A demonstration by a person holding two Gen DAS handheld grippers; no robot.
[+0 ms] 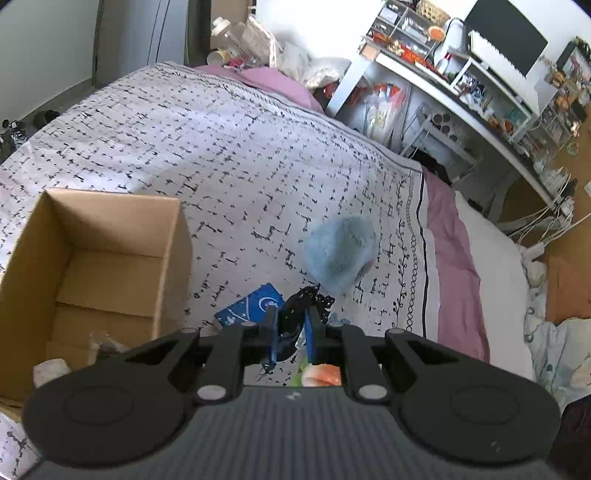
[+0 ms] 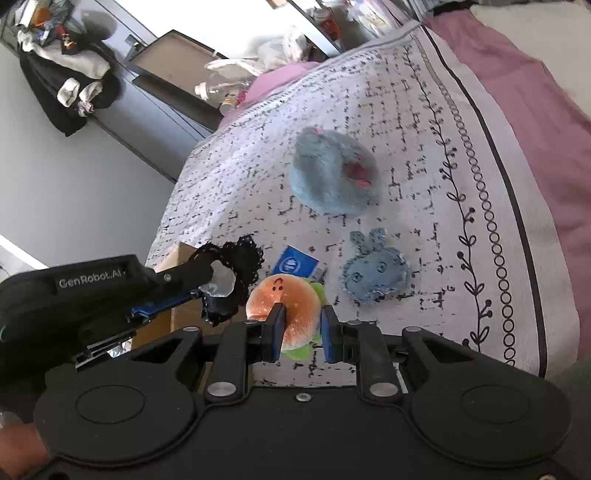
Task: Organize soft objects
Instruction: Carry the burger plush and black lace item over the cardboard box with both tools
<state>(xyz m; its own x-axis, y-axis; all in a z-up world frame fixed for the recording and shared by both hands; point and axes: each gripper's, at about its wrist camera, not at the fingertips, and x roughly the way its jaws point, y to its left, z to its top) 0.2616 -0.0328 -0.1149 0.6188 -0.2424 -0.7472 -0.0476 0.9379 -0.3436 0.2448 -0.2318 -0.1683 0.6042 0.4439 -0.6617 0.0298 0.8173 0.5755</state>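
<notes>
Fingers (image 2: 300,334) tilted down, seemingly gripping burger plush (image 2: 291,306)

"GenRobot.AI" in white on the left claw's (image 2: 212,295) black housing

A white desk (image 1: 476,122) crowded with small items stands beside the bed, a dark monitor (image 1: 506,33) on it, and dark clothes (image 2: 70,77) hang by the grey wall.

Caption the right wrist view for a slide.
Right gripper grips burger plush; left gripper holds black lace scrunchie.
</notes>
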